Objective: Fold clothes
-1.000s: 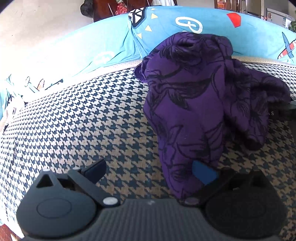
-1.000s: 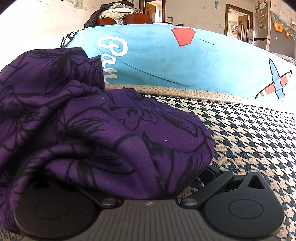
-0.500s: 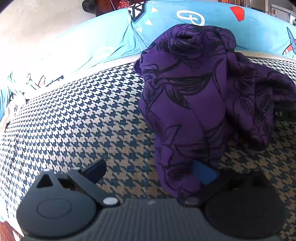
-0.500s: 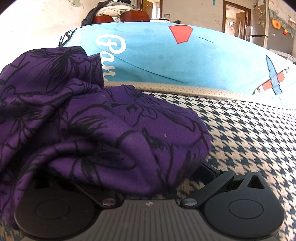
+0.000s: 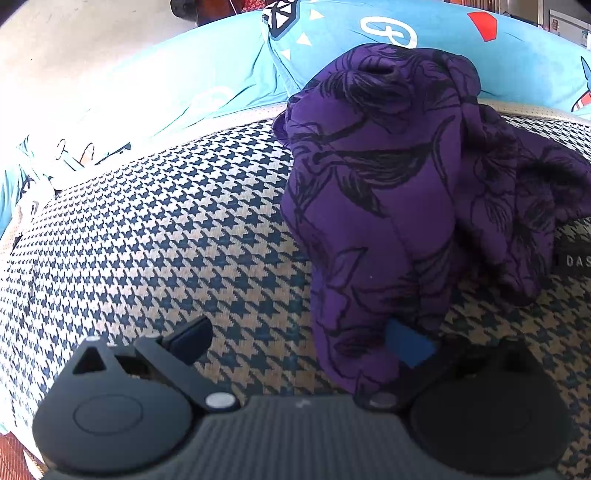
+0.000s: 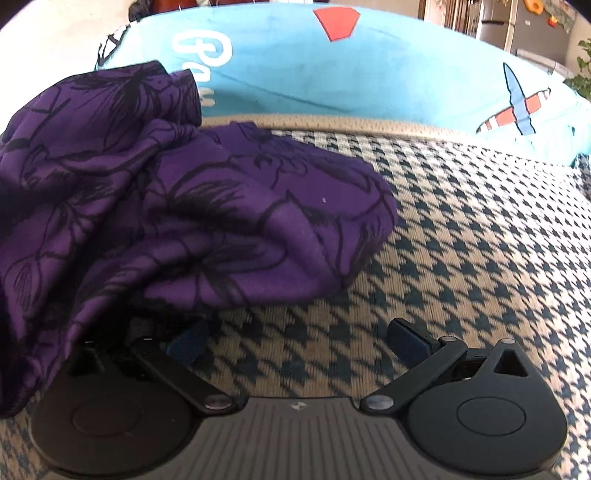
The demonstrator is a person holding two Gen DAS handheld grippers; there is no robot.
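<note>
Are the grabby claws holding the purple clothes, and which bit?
Neither holds it. The left gripper and right gripper are both open. The purple garment only drapes over one finger of the left and one of the right.

Houndstooth-patterned mat (image 5: 155, 236) covering the surface; light-blue printed bedding (image 6: 369, 74) bunched along its far edge; refrigerator (image 6: 532, 27) and potted plant (image 6: 583, 70) in the background.

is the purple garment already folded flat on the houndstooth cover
No, the purple garment sits in a crumpled, bunched heap on the houndstooth cover, with loose folds sticking up.
</note>
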